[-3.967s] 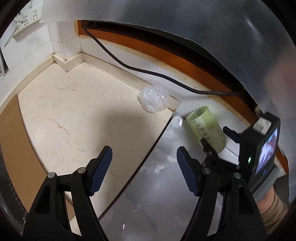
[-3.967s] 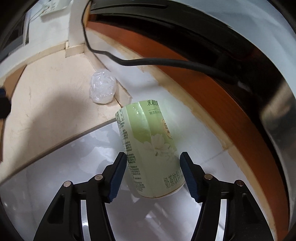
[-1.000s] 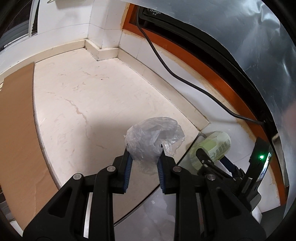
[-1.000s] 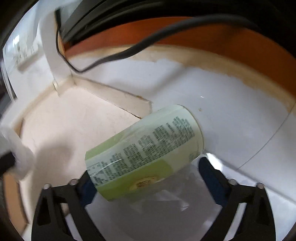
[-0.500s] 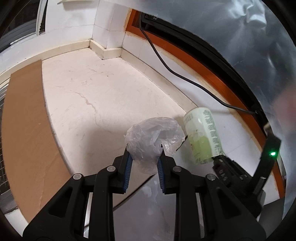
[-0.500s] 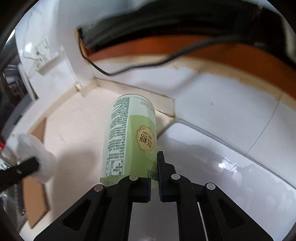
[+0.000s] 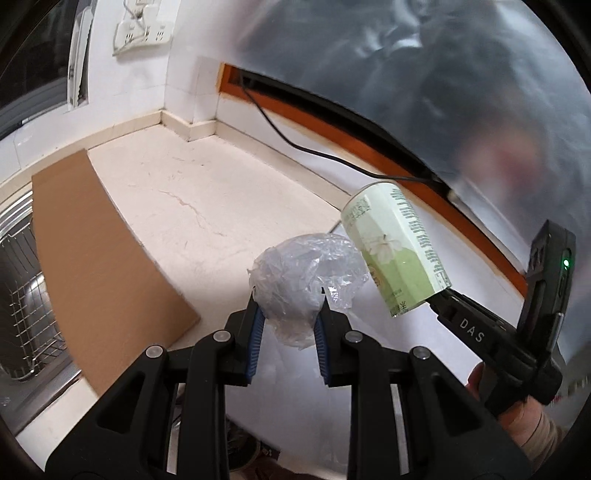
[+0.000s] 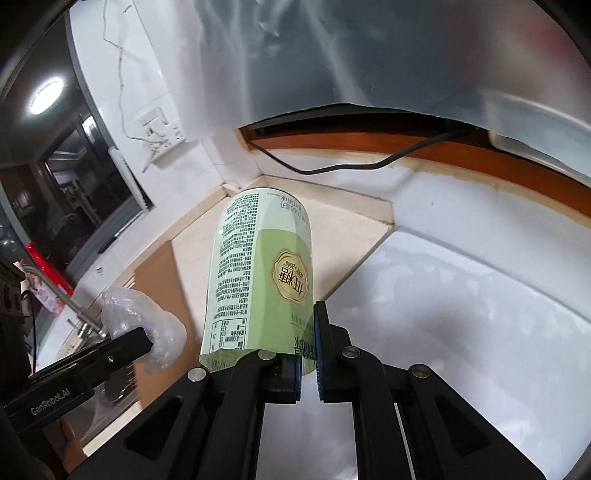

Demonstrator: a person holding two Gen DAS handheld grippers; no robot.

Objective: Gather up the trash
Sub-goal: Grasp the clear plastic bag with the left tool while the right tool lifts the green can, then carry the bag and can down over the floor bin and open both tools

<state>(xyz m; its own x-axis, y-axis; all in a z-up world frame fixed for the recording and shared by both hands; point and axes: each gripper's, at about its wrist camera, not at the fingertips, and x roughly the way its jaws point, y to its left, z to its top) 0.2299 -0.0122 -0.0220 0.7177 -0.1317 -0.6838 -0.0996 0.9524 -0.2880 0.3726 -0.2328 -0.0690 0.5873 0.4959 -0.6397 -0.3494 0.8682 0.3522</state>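
A crumpled clear plastic bag (image 7: 306, 280) is pinched between the blue pads of the left gripper (image 7: 288, 314), held in the air above a pale stone counter (image 7: 207, 206). Just to its right, a pale green drink label (image 8: 262, 273) (a hollow sleeve with printed text and a gold badge) sticks up from the right gripper (image 8: 308, 354), whose jaws are nearly closed on the sleeve's lower edge. Both pieces of trash are lifted clear of the counter and sit close together, not touching.

A flat brown board (image 7: 99, 258) lies on the counter's left side, beside a wire rack (image 7: 22, 295). A black cable (image 8: 354, 166) runs along an orange-brown ledge (image 7: 369, 147) at the back. A wall socket (image 7: 144, 29) hangs above the corner. A sleeve cuff (image 7: 535, 435) shows behind the right gripper.
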